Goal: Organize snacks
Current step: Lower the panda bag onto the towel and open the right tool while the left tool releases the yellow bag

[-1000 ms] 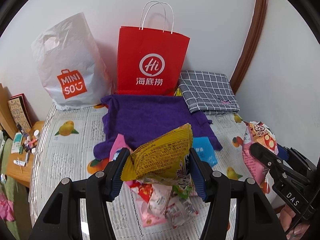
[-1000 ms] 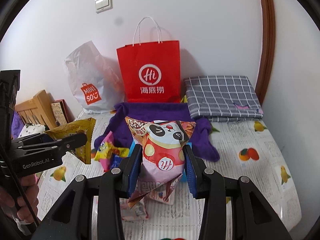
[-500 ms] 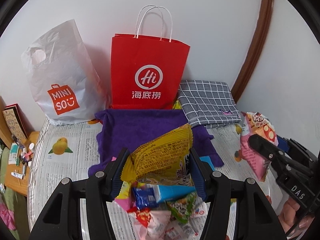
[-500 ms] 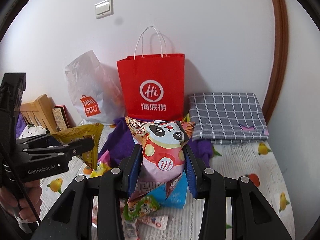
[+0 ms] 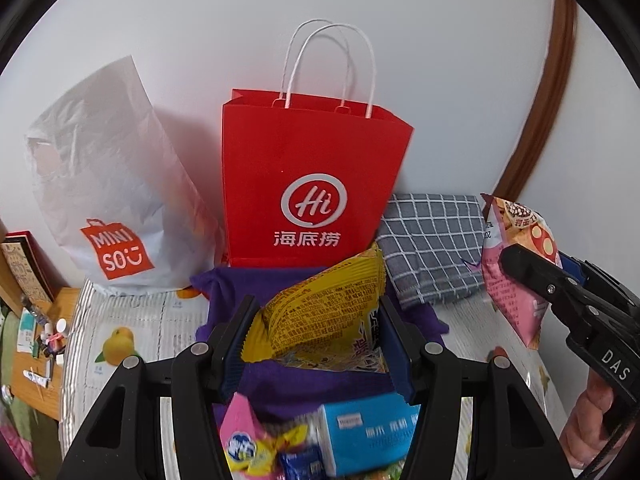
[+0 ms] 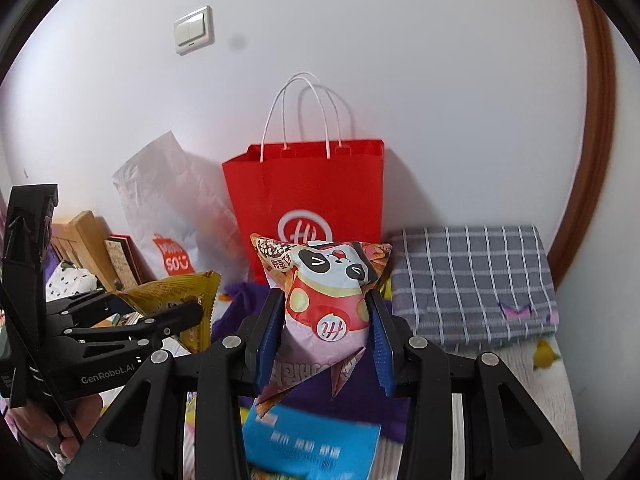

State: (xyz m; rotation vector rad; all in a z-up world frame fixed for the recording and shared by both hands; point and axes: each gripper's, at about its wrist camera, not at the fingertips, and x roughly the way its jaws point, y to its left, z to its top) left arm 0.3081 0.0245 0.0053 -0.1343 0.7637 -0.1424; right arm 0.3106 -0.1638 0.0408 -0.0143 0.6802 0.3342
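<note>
Standing against the wall, the red paper bag [image 5: 316, 184] faces both grippers; the left gripper [image 5: 316, 344] clamps a yellow snack packet [image 5: 320, 320] above the purple cloth [image 5: 304, 384], the right gripper [image 6: 324, 336] pinches a panda snack bag [image 6: 326, 292] beside it

Bench [image 5: 132, 320] w/ fruit-print newspaper-style cover. At the back, vs the wall: white MINISO bag [image 5: 108, 200] left, red Hi paper bag [image 5: 308, 184] mid, folded grey checked cloth [image 5: 432, 248] right. Purple towel [image 5: 224, 292] spread in front of red bag. Nearer: blue pack [image 5: 368, 436], pink & yellow snack packs [image 5: 244, 440], partly on the towel.
</note>
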